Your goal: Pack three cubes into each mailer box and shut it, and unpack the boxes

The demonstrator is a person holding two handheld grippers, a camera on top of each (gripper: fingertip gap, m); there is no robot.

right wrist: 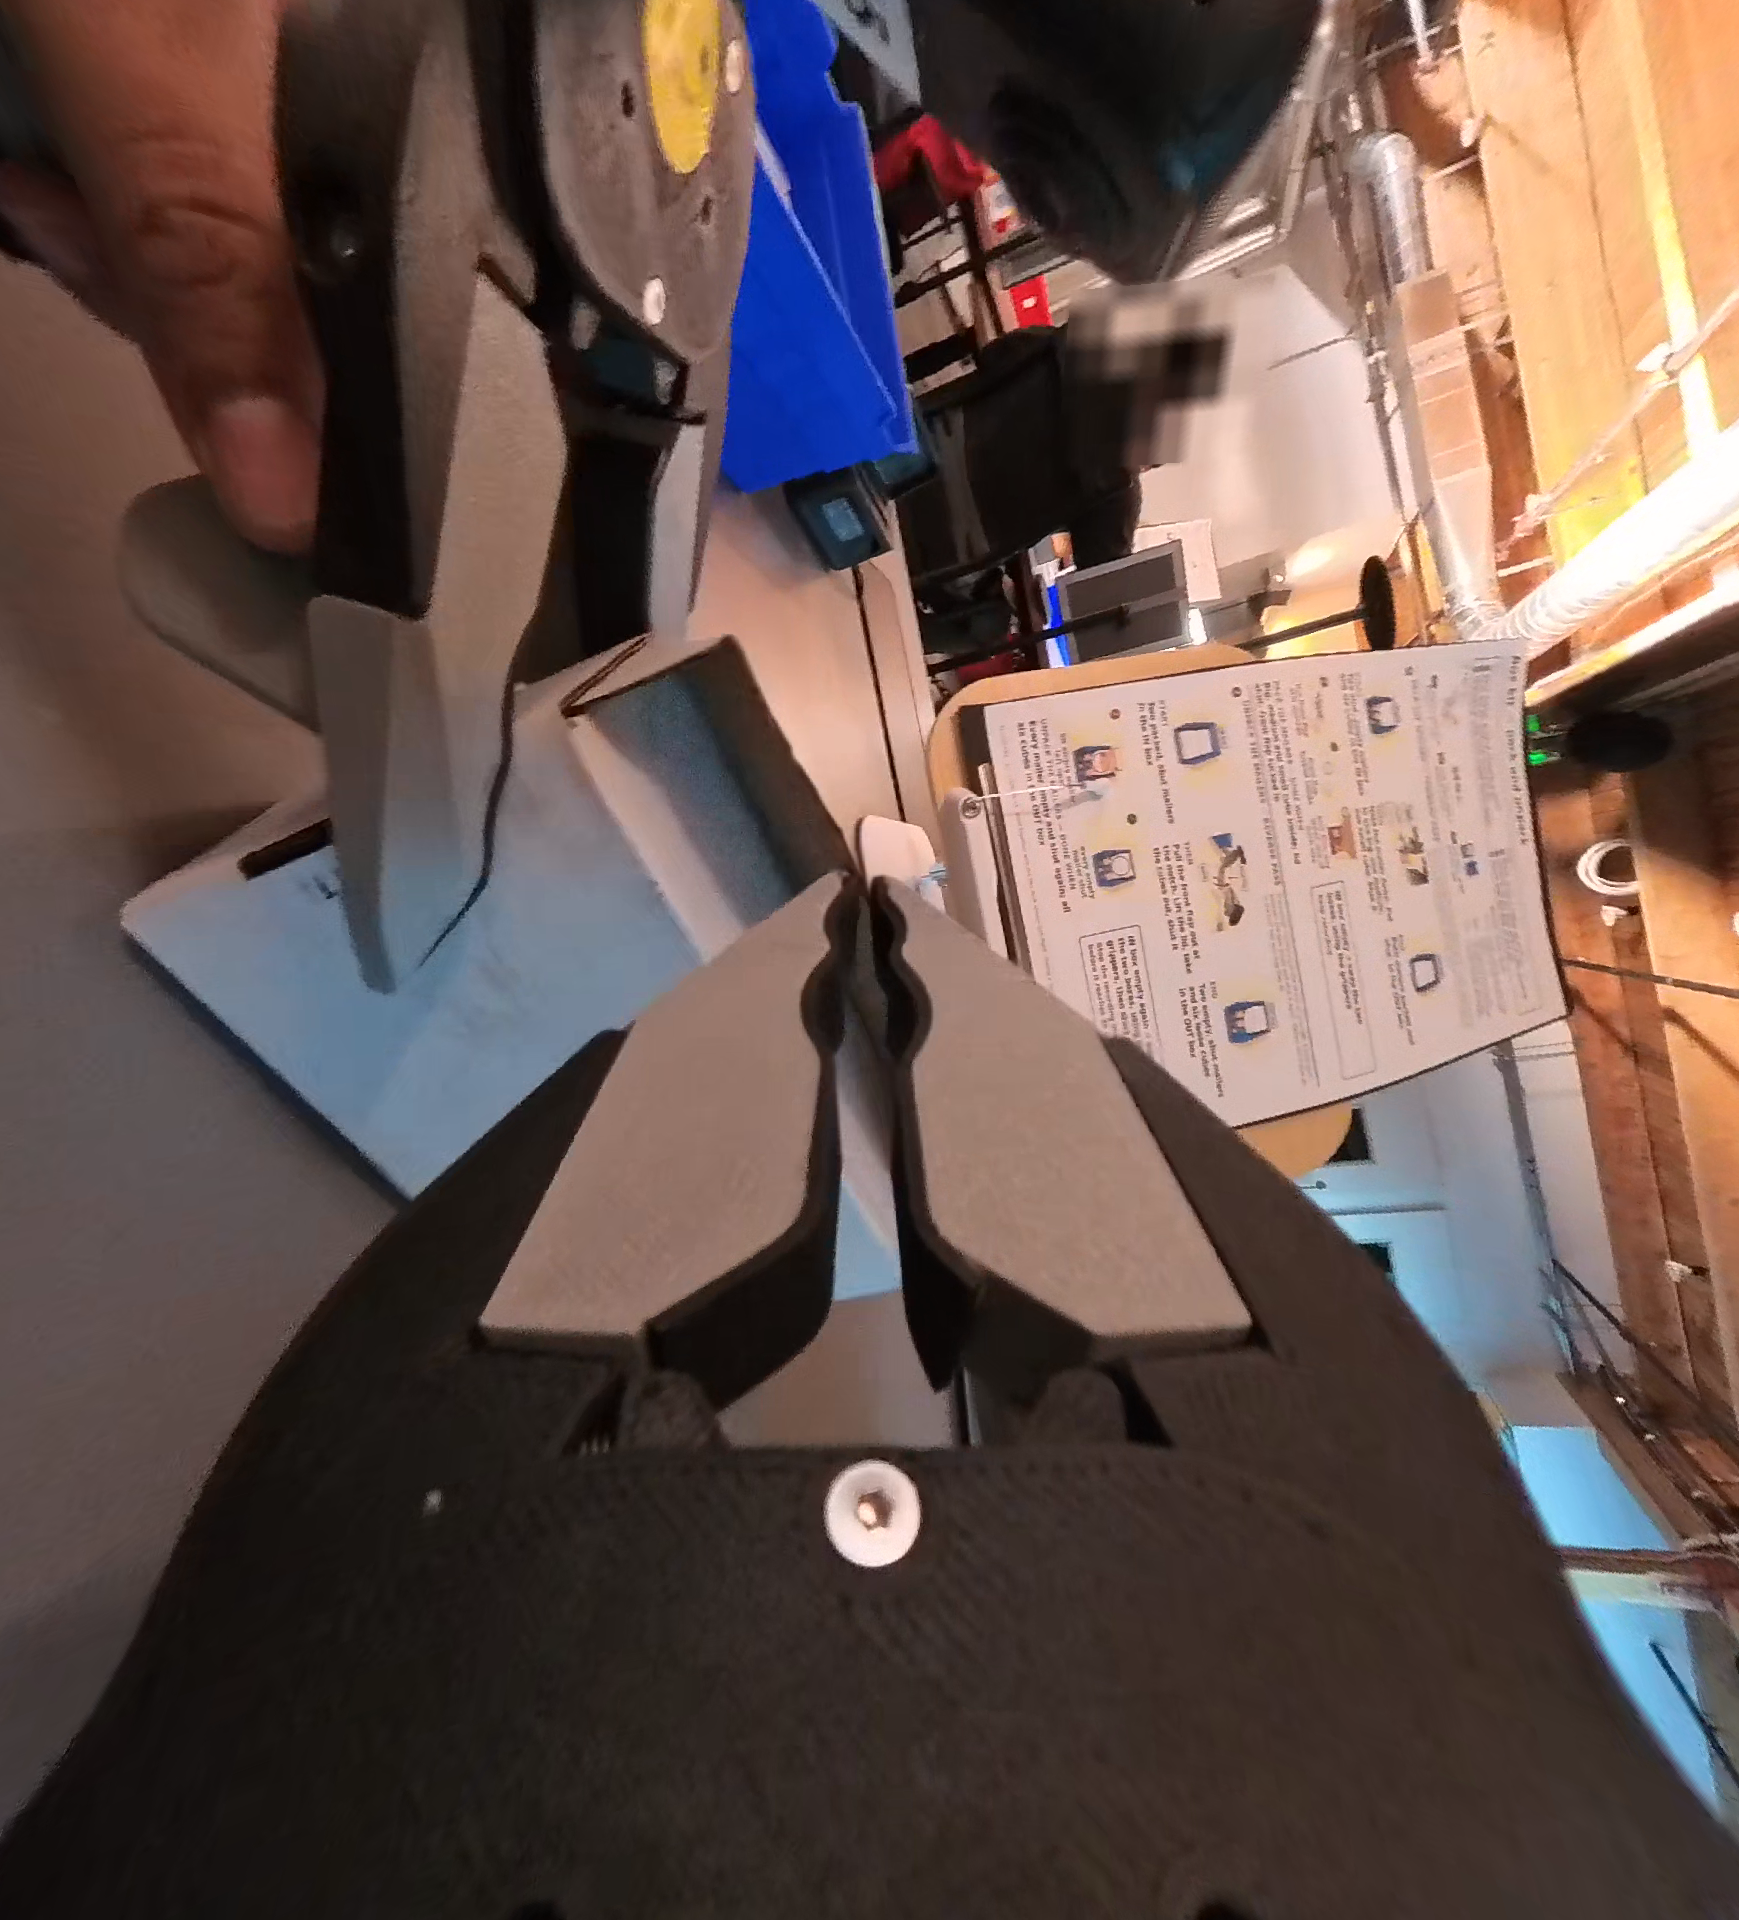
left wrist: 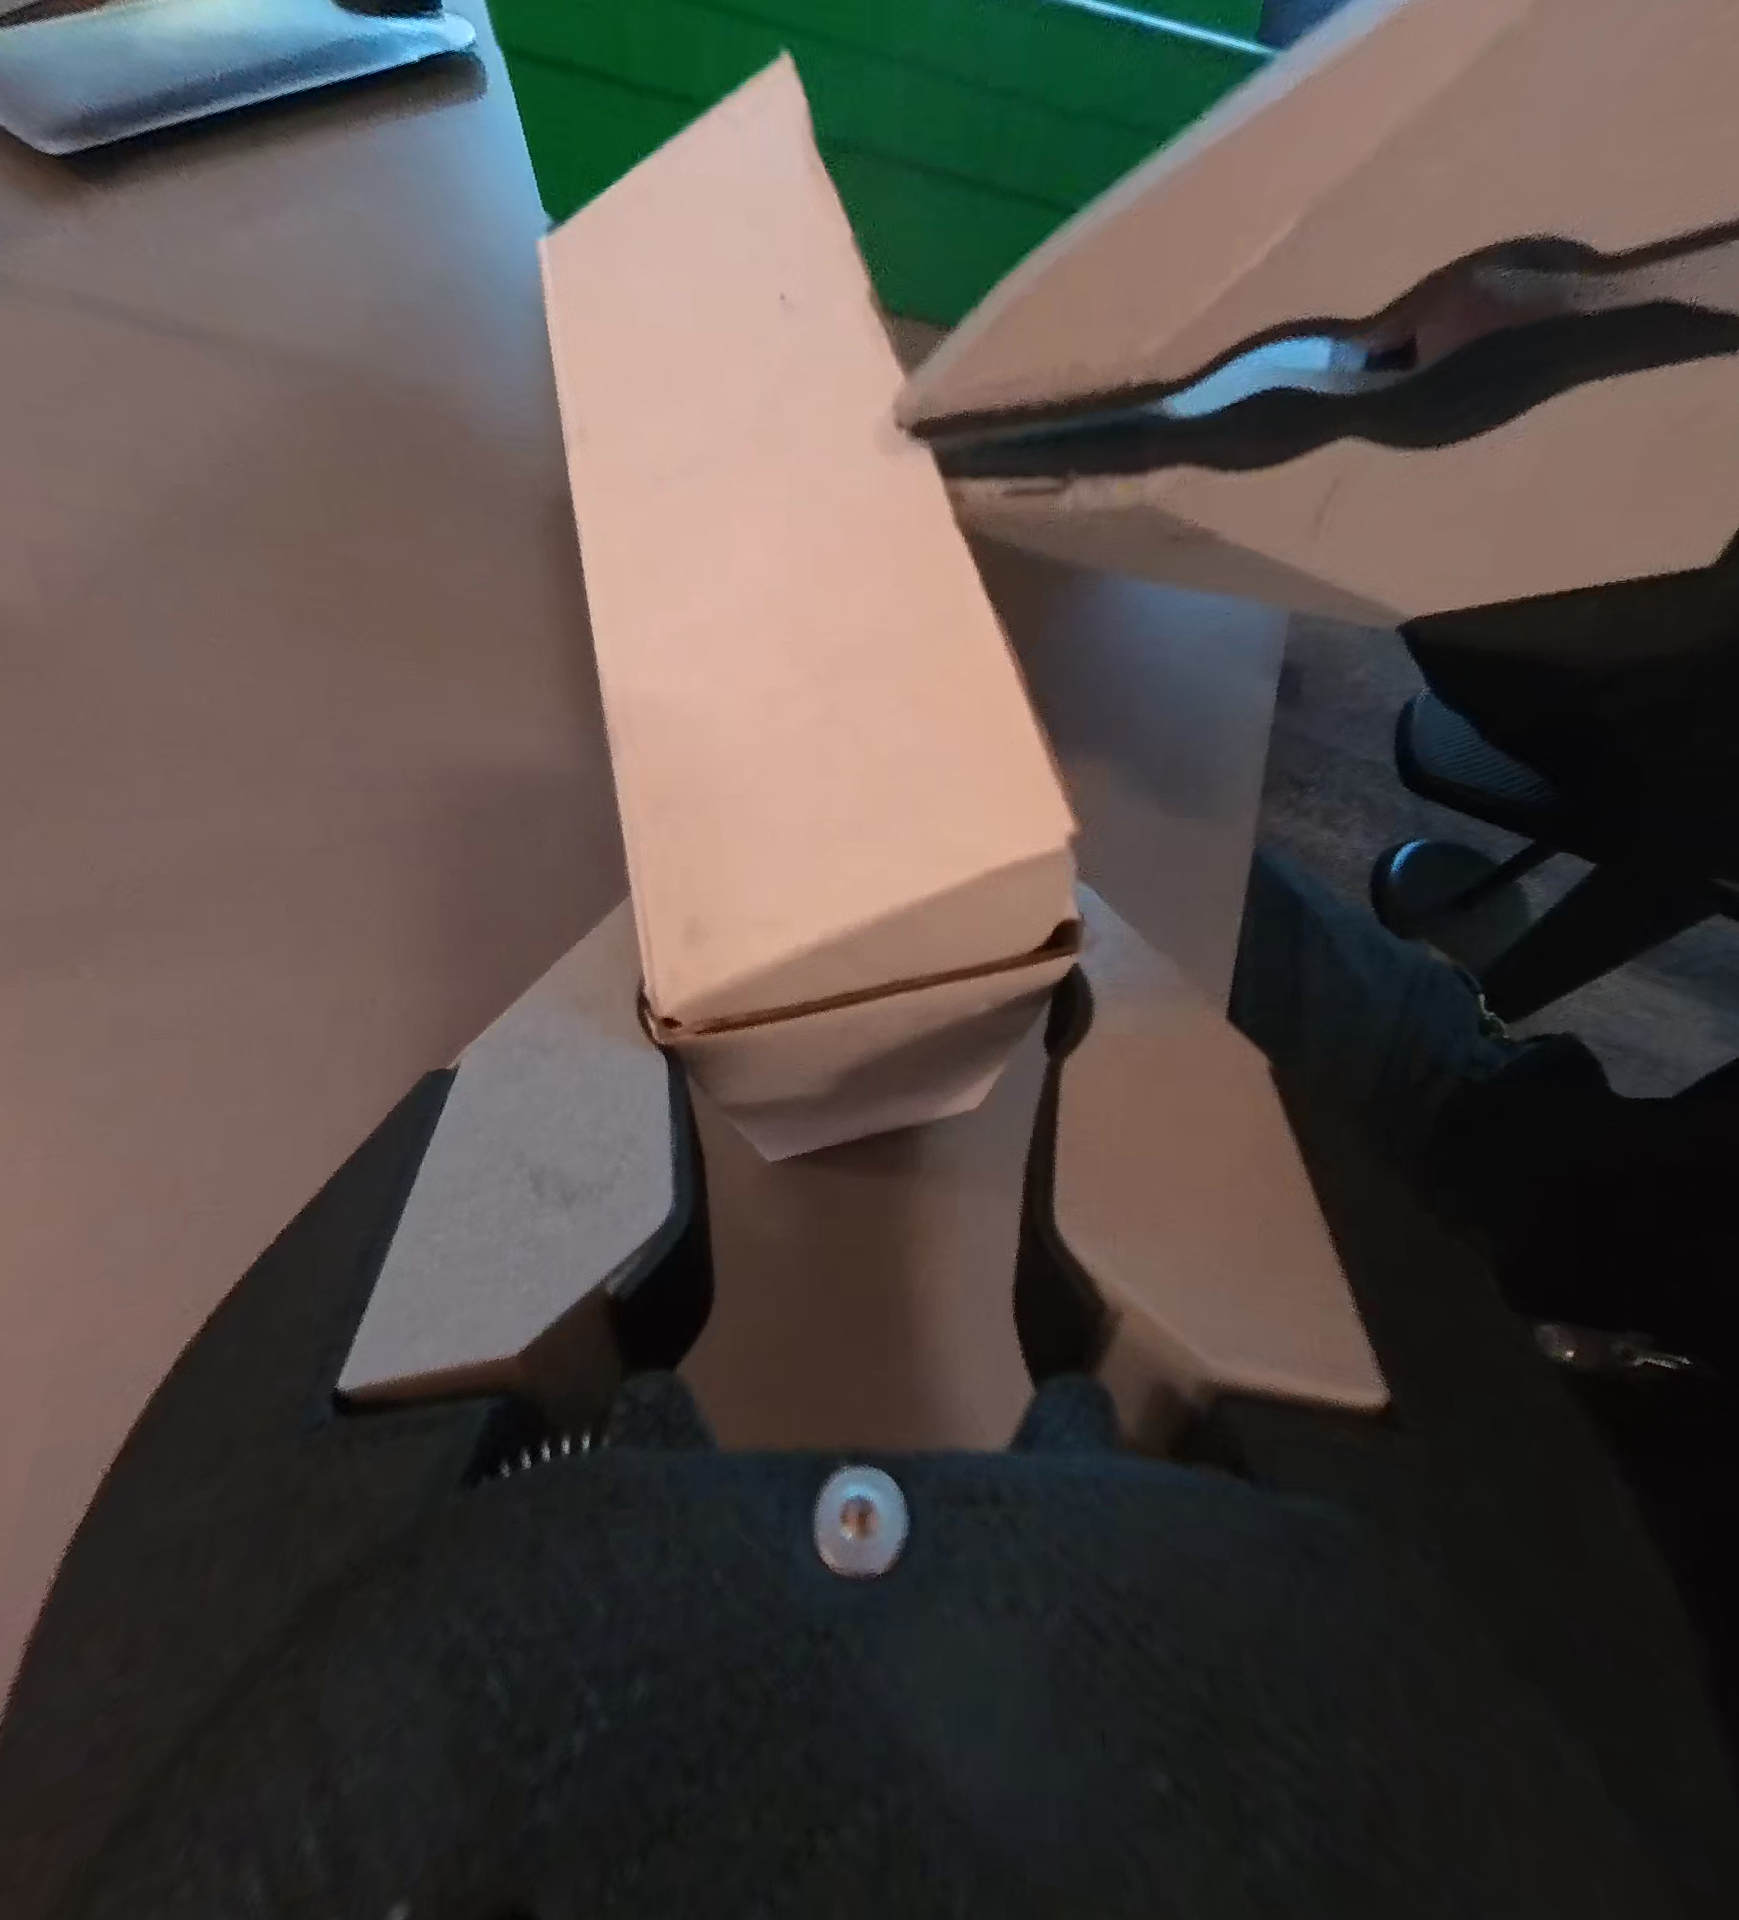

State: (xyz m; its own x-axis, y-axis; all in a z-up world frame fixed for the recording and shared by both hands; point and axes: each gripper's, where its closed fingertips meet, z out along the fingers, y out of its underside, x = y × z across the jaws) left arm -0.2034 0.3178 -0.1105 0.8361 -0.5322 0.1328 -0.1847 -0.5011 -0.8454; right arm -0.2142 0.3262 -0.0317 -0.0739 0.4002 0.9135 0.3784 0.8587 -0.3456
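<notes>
A brown cardboard mailer box (left wrist: 792,582) is held up over the table, its long side facing me in the left wrist view. My left gripper (left wrist: 865,1023) is shut on the box's near end, one finger on each side. My right gripper (left wrist: 932,426) comes in from the upper right. In the right wrist view it (right wrist: 865,899) is shut on a thin cardboard flap of the box (right wrist: 491,997). The box's open inside wall (right wrist: 683,769) shows just beyond. The left gripper (right wrist: 382,966) clamps the box from above there, held by a hand (right wrist: 190,260). No cubes show.
The brown table (left wrist: 221,623) spreads to the left, with a grey flat case (left wrist: 169,73) at its far edge. A green bin (left wrist: 948,135) stands behind the box. An office chair (left wrist: 1571,831) is at the right. A blue bin (right wrist: 803,343) and an instruction sheet (right wrist: 1260,883) stand beyond. My right fingertips sit around 8 centimetres from my left ones.
</notes>
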